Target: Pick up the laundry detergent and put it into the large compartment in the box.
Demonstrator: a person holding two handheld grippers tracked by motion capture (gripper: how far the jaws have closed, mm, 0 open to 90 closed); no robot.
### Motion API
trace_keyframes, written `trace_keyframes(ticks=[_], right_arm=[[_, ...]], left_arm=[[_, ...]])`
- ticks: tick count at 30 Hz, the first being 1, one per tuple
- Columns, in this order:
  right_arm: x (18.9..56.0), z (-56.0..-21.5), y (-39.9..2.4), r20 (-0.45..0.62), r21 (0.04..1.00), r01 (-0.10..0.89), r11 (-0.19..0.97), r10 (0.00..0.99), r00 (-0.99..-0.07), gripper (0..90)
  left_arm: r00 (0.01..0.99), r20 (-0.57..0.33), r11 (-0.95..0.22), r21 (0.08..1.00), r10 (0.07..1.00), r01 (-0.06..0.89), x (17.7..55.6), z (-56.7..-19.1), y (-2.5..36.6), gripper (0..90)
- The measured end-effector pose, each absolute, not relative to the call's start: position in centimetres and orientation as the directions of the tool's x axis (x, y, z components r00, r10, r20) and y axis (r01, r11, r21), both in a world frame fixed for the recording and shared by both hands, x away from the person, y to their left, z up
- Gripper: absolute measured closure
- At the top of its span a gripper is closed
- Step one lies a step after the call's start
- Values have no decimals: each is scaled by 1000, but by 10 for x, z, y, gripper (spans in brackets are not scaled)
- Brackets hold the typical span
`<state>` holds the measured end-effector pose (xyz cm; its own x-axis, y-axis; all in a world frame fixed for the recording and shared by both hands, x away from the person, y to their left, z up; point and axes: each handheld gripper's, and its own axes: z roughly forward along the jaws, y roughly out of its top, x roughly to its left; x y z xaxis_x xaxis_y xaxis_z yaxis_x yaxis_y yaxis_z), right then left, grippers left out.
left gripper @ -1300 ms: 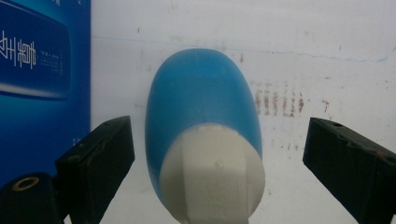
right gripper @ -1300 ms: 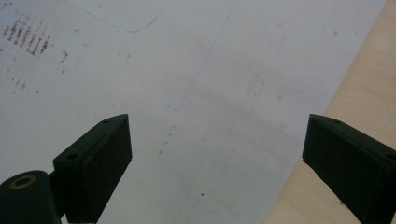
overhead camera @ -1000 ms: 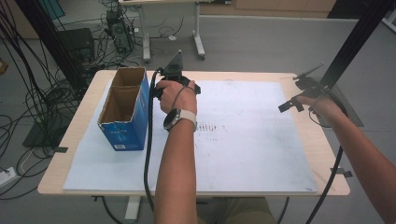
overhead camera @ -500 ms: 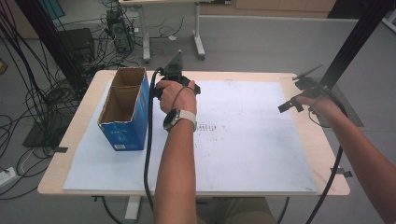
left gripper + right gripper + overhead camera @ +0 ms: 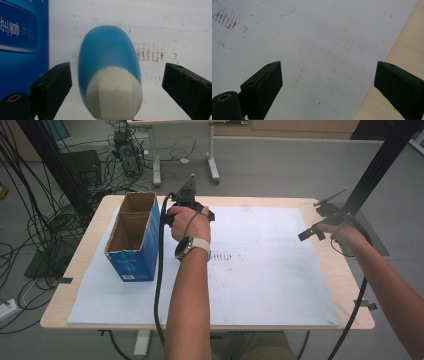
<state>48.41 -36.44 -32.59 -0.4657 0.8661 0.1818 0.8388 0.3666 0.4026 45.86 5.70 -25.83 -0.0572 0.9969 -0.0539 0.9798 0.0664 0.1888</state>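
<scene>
Right now the person stands at the near edge of a wooden table that carries a large white sheet, with a gripper in each hand. The left gripper hangs over the far left part of the sheet, just beside an open blue cardboard box with 2 compartments, both showing bare brown walls. In the left gripper view its 2 black jaws stand wide apart, and between them sits a blue bottle with a white cap, the cap end nearest the camera and the rounded blue body pointing away. There is a clear gap of white sheet on either side of the bottle, so neither jaw presses on it; it seems to lie on the sheet, though I cannot tell that for certain. The printed blue side of the box fills the left edge of that view, close to the bottle. A smudge of reddish-brown marks lies on the sheet near the middle, on the person's side of the left hand, which wears a watch with a pale strap.

The right gripper is held well apart from the left, over the right edge of the table. Its jaws are also spread wide with nothing between them, only white sheet and a strip of bare wood below.
</scene>
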Motion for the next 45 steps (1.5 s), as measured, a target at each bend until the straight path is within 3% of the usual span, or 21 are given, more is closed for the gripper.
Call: trace_keyframes(ticks=[45], right_arm=[[484,-328,-364,185,399,841,365,867,-464,81]], left_arm=[[-62,-54,71,183,997,981,461,-259,58,93]])
